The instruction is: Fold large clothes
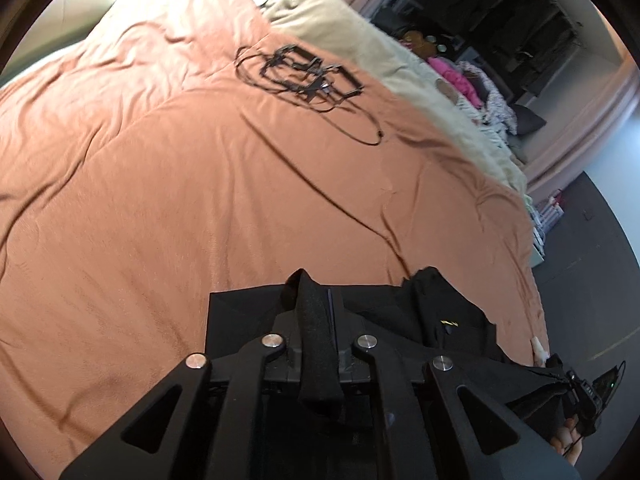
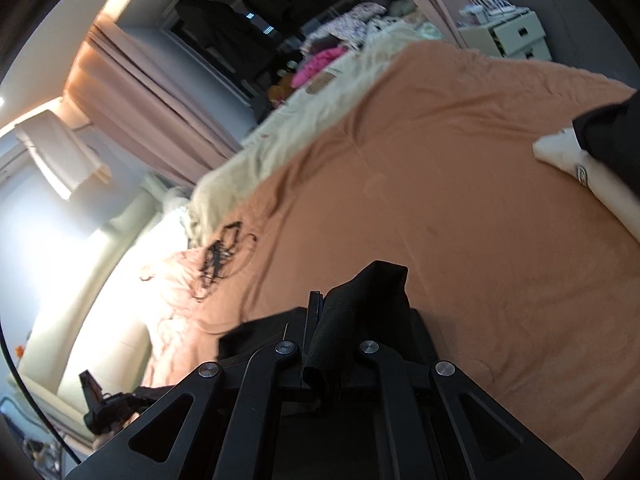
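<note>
Fabric of a large black garment (image 1: 436,320) was pinched in both the left gripper (image 1: 316,304) and the right gripper (image 2: 352,300), jaws clenched on it. It hung stretched between them, long axis hand to hand, over the near edge of the rumpled orange bedspread (image 1: 200,200). Tangled black cables (image 1: 308,76) lay well ahead, apart from the landing area.

I am seeing strong daylight washing in from the far left of the right wrist view, blowing the pale sofa (image 2: 100,280) out to near white. The orange bedspread (image 1: 200,220) is showing soft creased shadows. Both fisheye pictures are bending hard at their dark round edges (motion blur is smearing the cable tangle (image 1: 308,76) and the far clutter). The wardrobe (image 1: 500,20) is sitting dim.
</note>
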{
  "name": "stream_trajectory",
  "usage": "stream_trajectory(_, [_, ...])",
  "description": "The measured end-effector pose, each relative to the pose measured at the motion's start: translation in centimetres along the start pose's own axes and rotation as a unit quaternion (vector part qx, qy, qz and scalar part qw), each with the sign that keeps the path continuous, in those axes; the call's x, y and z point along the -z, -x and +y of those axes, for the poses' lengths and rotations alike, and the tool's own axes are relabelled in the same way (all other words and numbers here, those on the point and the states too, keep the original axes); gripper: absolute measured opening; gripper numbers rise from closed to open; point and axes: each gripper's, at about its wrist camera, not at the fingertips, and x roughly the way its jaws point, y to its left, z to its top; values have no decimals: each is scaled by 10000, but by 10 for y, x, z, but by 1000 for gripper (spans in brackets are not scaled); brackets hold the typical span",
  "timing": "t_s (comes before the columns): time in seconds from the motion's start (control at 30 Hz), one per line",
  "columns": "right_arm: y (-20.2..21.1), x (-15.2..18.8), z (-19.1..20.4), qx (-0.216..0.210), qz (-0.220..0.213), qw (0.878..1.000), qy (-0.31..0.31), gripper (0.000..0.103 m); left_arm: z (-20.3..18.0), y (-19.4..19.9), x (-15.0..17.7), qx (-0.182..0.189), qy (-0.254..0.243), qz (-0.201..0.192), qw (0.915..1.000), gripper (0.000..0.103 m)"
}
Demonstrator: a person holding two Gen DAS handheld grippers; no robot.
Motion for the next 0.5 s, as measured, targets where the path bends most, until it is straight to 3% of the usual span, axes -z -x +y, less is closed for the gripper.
stream_trajectory(0.1, [-13, 0, -5, 249, 145, 9996, -73, 11, 5, -8, -5, -39, 146, 107, 9998, 24])
stream_trajectory(0.17, [-20, 0, -7, 400, 298, 9987, -104, 42, 9, -4, -10, -57, 253, 7, 9997, 50])
stream_trajectory(0.2, [-20, -1, -7, 388, 306, 9987, -111, 67, 11, 3, -13, -85, 319, -152, 9993, 76])
stream_trajectory(0.23, [-18, 0, -6, 376, 259, 9989, -94, 78, 14, 8, -15, -102, 371, -293, 9988, 92])
stream_trajectory(0.33, [-5, 1, 1, 342, 167, 9992, 132, 80, 20, 29, -16, -118, 519, -609, 9967, 95])
stream_trajectory(0.5, [7, 2, -2, 710, 253, 9967, 284, 80, 26, 29, -1, -441, 116, -240, 9987, 95])
